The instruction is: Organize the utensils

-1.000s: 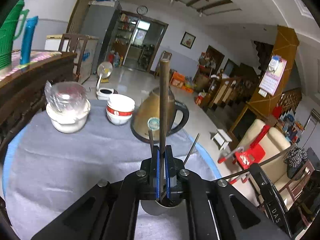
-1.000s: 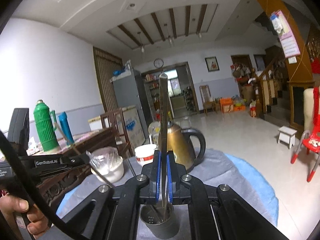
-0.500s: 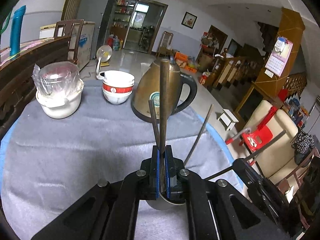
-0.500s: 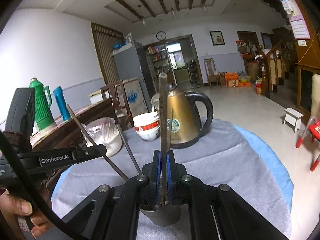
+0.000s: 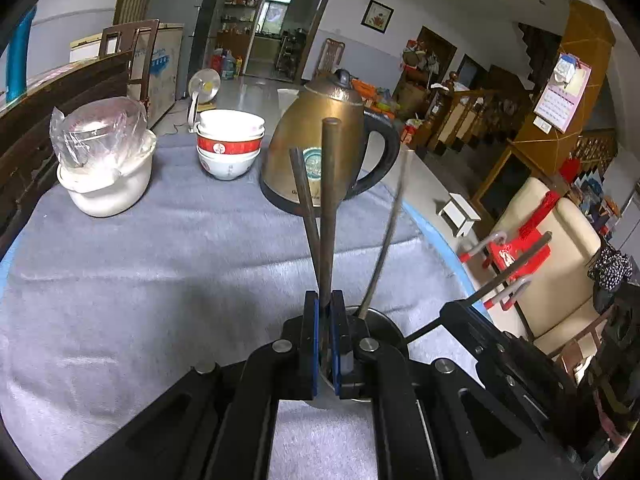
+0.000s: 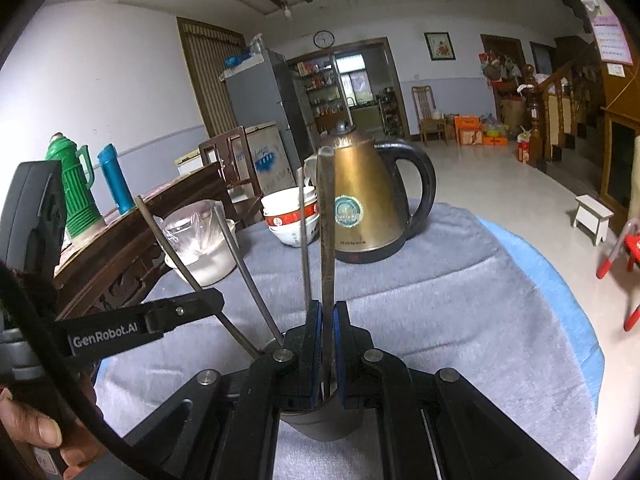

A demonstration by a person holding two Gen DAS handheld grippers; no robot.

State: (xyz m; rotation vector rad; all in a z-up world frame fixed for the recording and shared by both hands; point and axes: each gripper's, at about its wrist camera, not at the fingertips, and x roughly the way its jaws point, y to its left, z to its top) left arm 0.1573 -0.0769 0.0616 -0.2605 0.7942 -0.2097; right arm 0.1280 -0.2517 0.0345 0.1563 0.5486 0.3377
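Here, the left gripper [image 5: 325,308] is pinched tight on a dark chopstick [image 5: 329,208] that stands up between its blue pads, its lower end down in the metal holder cup [image 5: 380,320] just under the jaws. The right gripper [image 6: 327,316] likewise clamps its own chopstick [image 6: 326,240], which rises straight ahead of it, with the same cup [image 6: 320,424] directly beneath. More chopsticks [image 6: 248,264] lean out of the cup to its left. Beyond both tools, on the grey cloth [image 5: 160,264], stand a brass-coloured kettle [image 5: 320,148], stacked bowls [image 5: 230,144] and a wrapped white pot [image 5: 104,160].
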